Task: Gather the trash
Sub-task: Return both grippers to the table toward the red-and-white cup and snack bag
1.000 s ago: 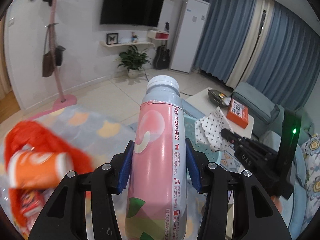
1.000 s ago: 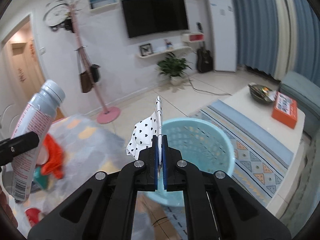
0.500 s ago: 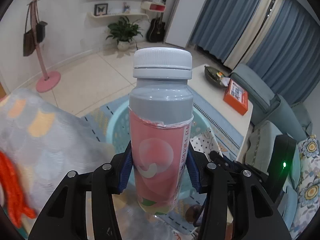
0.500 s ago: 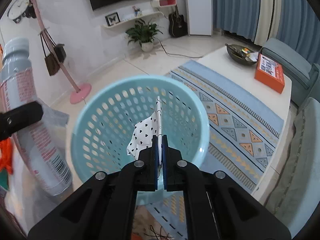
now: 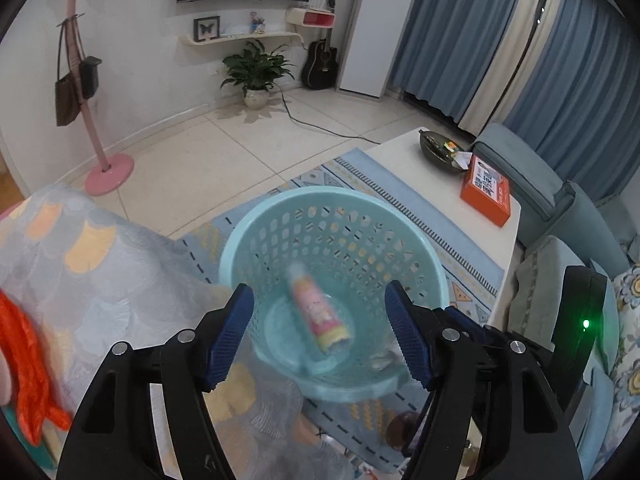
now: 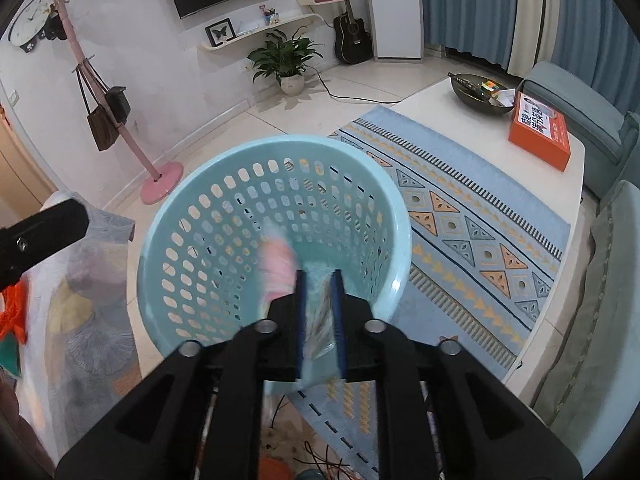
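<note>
A light blue perforated basket [image 5: 248, 240] stands on the floor rug, also in the right wrist view [image 6: 168, 216]. The pink bottle [image 5: 318, 314] lies blurred inside it, and shows as a pink blur in the right wrist view [image 6: 278, 266]. My left gripper [image 5: 320, 328] is open and empty above the basket's near rim. My right gripper [image 6: 319, 312] is open a little over the basket. The spotted paper [image 6: 322, 322] is a blur between its fingers, inside the basket [image 5: 382, 360].
A grey patterned blanket [image 5: 80, 280] with orange wrappers [image 5: 24, 360] lies at the left. A white coffee table [image 6: 440, 108] holds an orange box [image 6: 540, 130] and a dark bowl [image 6: 476, 90]. A pink coat stand [image 5: 106, 168] is behind.
My left gripper opened and the pink bottle dropped into the basket. My right gripper opened and let go of the spotted paper, which fell in.
</note>
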{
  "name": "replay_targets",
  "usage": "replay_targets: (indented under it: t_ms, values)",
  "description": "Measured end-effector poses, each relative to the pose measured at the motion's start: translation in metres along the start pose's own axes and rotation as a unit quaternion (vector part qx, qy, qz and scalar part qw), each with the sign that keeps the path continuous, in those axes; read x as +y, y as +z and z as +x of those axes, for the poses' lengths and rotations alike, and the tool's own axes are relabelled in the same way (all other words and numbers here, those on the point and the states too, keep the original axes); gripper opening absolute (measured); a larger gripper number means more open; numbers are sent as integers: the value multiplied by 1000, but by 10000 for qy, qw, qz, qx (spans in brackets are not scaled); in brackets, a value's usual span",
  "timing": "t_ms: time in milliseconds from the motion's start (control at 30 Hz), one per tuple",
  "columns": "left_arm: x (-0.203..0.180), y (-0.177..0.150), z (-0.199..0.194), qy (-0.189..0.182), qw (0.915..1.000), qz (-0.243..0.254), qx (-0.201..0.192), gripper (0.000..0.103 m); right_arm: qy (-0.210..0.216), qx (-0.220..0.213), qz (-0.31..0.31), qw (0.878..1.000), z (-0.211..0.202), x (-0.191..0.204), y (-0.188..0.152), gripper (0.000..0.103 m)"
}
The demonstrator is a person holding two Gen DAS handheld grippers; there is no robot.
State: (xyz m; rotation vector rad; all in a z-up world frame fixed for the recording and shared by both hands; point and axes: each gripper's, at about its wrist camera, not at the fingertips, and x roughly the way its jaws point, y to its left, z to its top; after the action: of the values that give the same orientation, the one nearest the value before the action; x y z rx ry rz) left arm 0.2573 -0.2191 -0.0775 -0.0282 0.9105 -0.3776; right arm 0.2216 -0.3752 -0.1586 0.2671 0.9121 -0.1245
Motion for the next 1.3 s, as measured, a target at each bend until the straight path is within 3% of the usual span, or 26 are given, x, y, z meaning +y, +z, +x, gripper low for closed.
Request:
replay_targets:
  t_ms: [33,100,167,367,533,733,933,1033,1300]
  values:
    - [2,-2,-5,-15,10000,-18,-31,67,12,-36,18,10000,-3,0,-1,23]
    - [3,-5,-12,-24,10000,-52,-81,67,14,-124,35,9999,-11,1,-2,44]
    - [4,-8,-24,-79,9998,-83,-170,67,17,-234,27,9997,-20,3,-2,50]
    - [15,-25,-78,-154,9978,-170,-624,71,291,-465,-91,9985,-56,20,-3,50]
    - [35,-48,-129,-178,9943,-302,-1009,71,637,-761,-473,9939,-98,60,-14,50]
    - [71,-77,-193,85,9880,-490,-1464,71,1160,-1058,-1012,9824,-148,120,-37,50]
    - [125,-115,-240,620,9804,-881,-1651,71,1795,-1091,-1639,9639,-179,177,-73,52]
    - [162,-137,-259,946,9741,-1192,-1672,71,2030,-988,-1870,9561,-184,200,-92,57]
    - [255,-194,-282,1497,9554,-2061,-1494,71,2248,-636,-2580,9375,-178,251,-152,65]
